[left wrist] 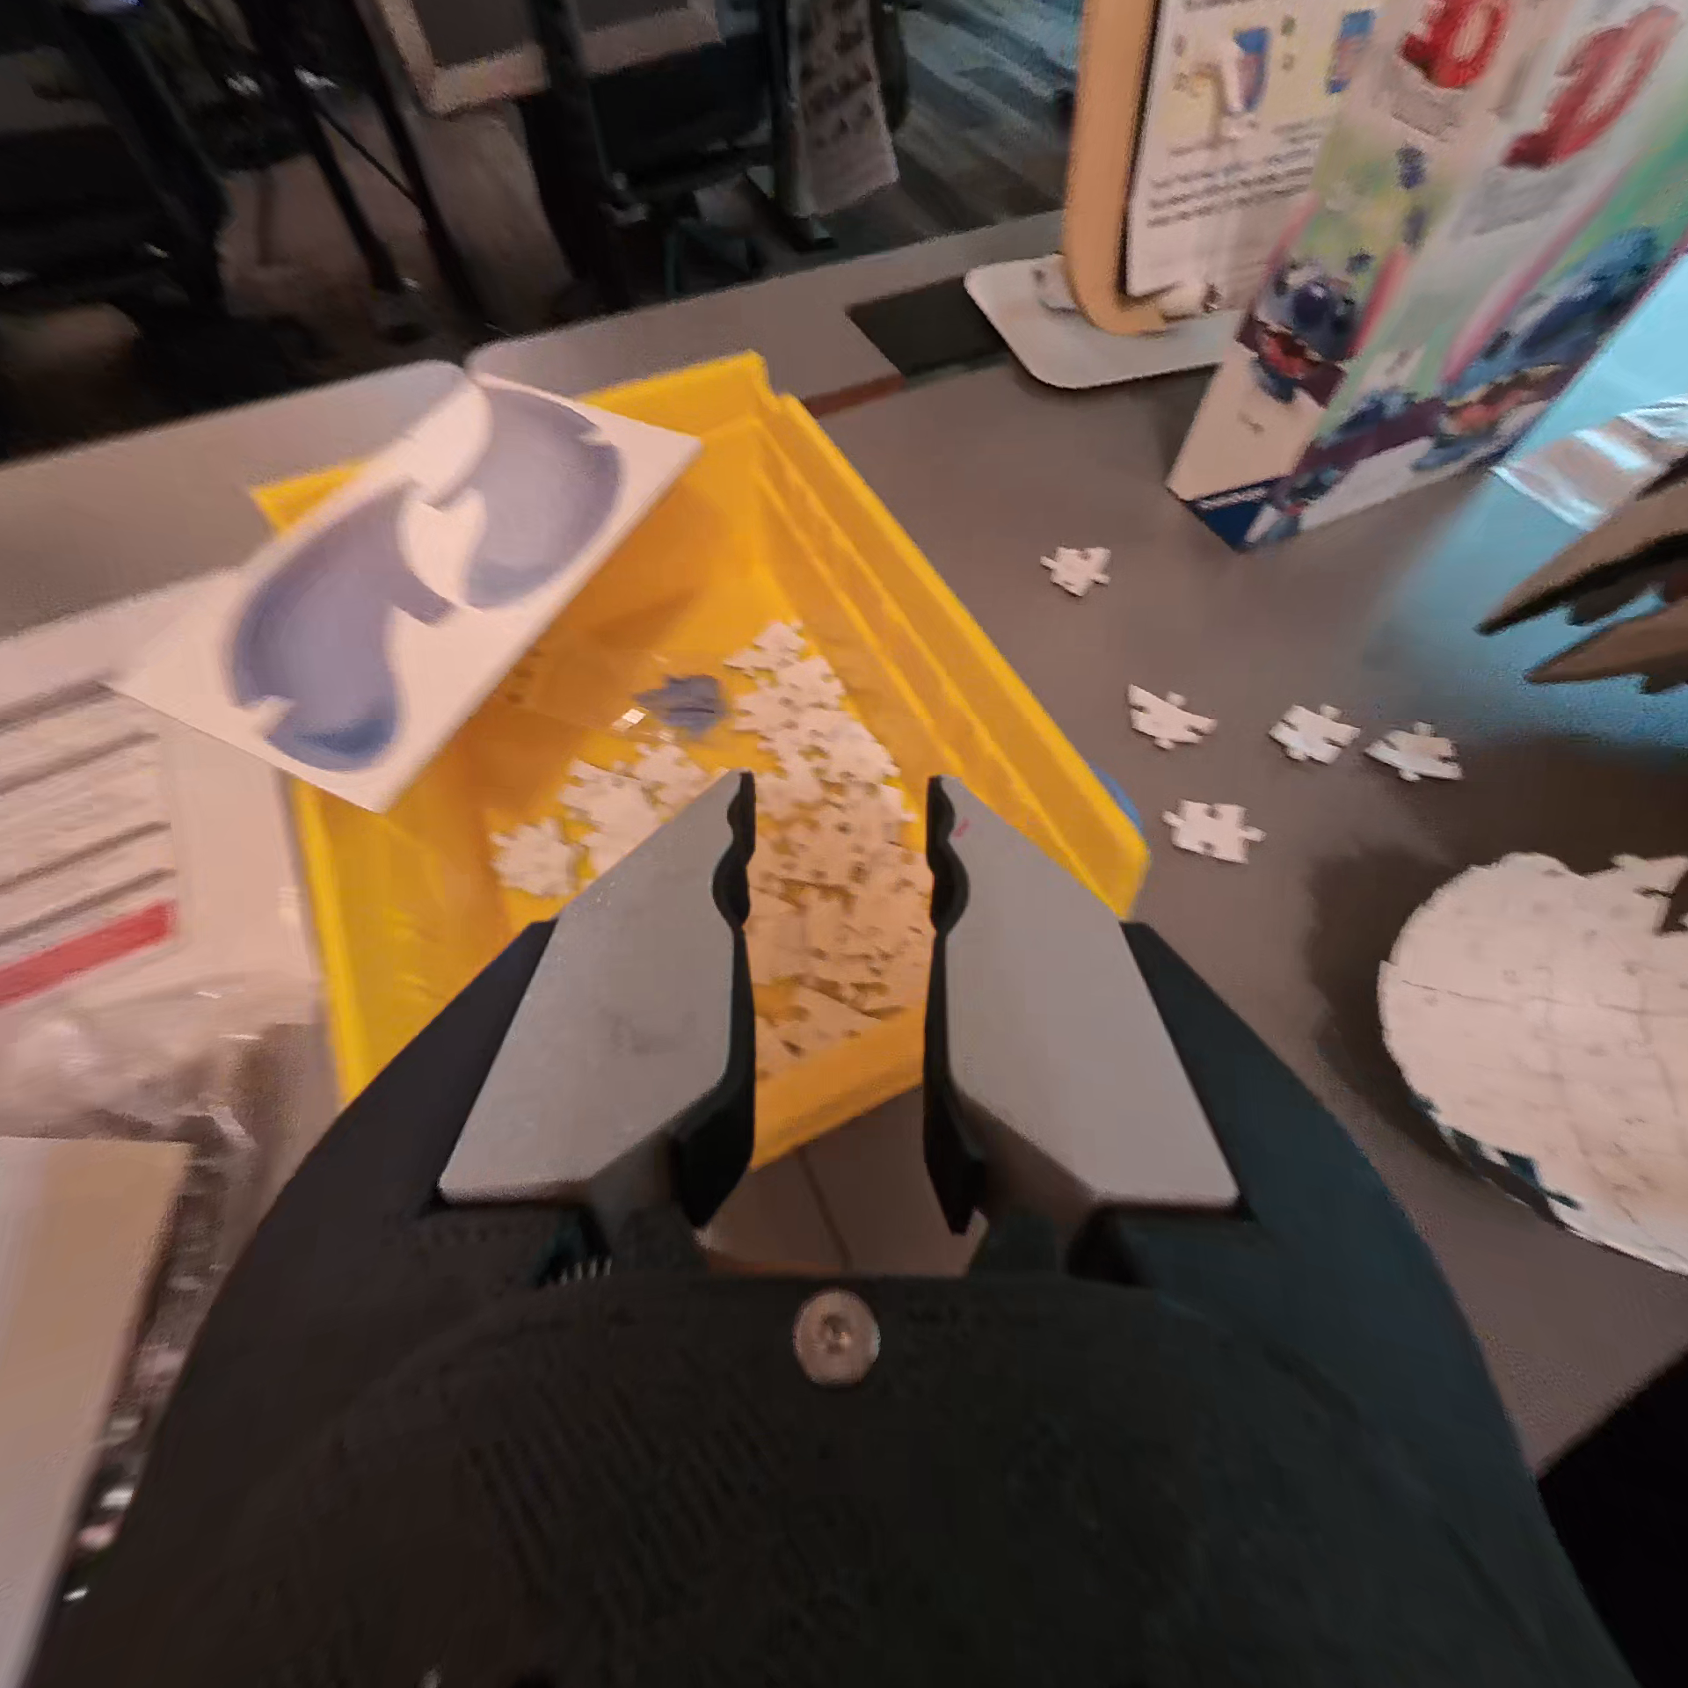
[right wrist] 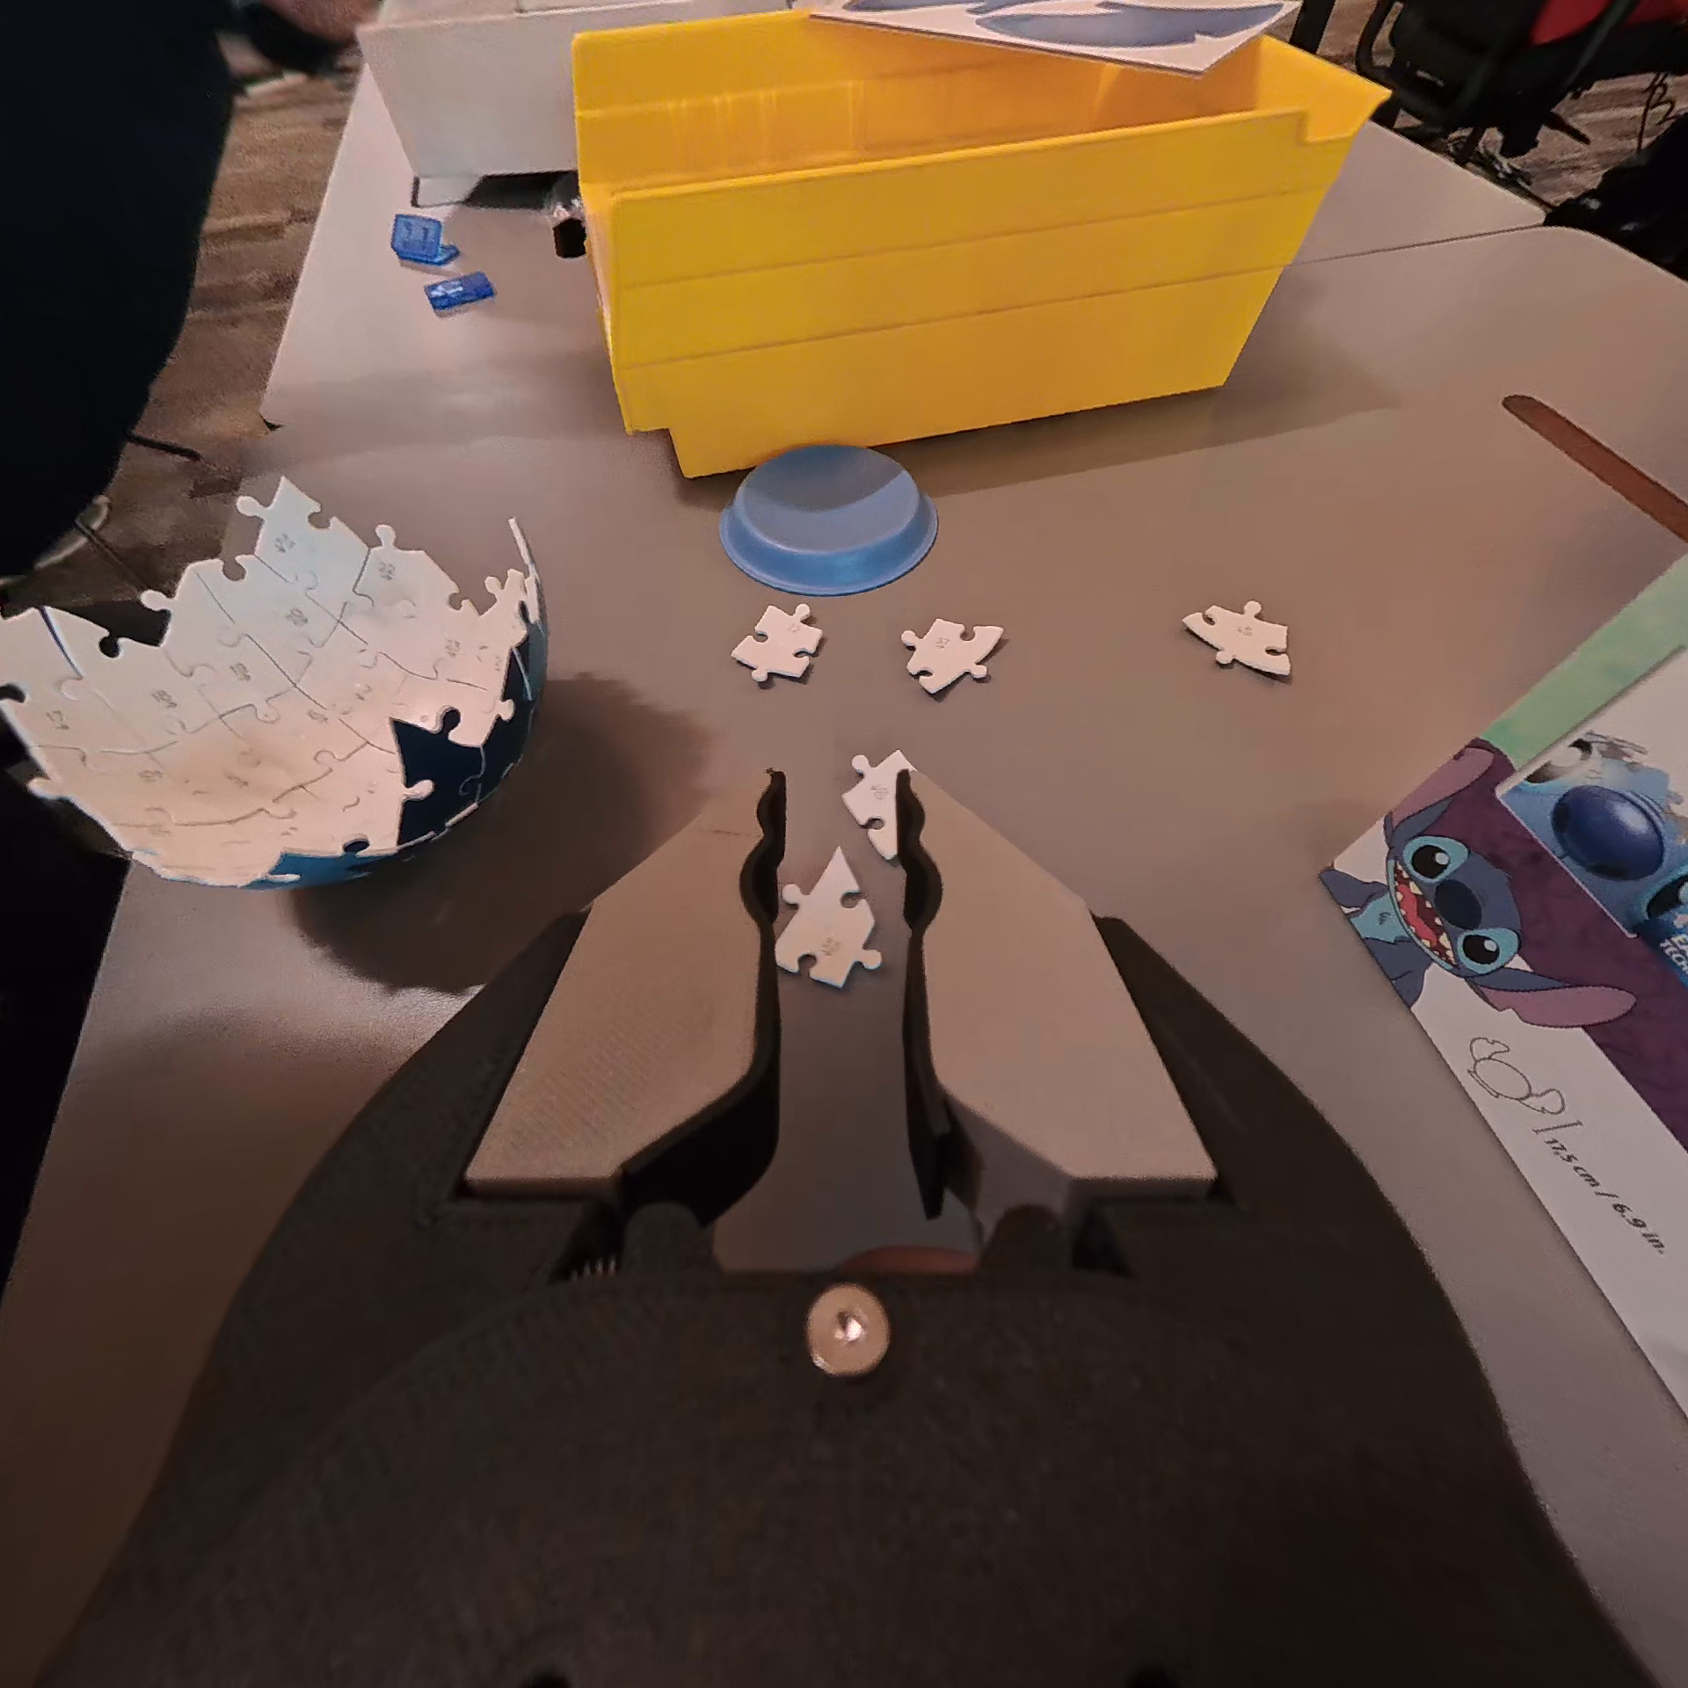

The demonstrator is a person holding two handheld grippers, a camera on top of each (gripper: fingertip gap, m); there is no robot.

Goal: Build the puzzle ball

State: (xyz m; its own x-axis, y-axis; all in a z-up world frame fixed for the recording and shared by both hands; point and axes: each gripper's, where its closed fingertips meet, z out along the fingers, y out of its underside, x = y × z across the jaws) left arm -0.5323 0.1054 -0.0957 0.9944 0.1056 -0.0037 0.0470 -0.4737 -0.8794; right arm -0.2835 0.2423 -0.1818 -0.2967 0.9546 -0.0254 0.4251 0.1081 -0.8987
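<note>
A half-built puzzle ball [right wrist: 274, 712], a white-inside, blue-outside bowl of joined pieces, rests on the grey table at left; it also shows in the left wrist view [left wrist: 1544, 1050]. My right gripper [right wrist: 838, 776] is open and empty, low over two loose white pieces [right wrist: 831, 923] [right wrist: 875, 796] that lie between its fingers. Three more loose pieces [right wrist: 778, 642] [right wrist: 950, 650] [right wrist: 1240, 638] lie beyond. My left gripper [left wrist: 840, 793] is open and empty, above a yellow bin [left wrist: 913, 585] holding several white pieces [left wrist: 822, 822].
A blue round stand [right wrist: 829, 522] sits in front of the yellow bin [right wrist: 932, 301]. A white card with blue shapes [left wrist: 411, 585] lies across the bin's corner. The puzzle box [left wrist: 1425, 274] stands at the far right. Two small blue parts [right wrist: 438, 260] lie far left. About 30 centimetres separates my left fingertips from my right. My left tips are about 25 centimetres from the half-built puzzle ball [right wrist: 274, 712], my right tips only 20 centimetres.
</note>
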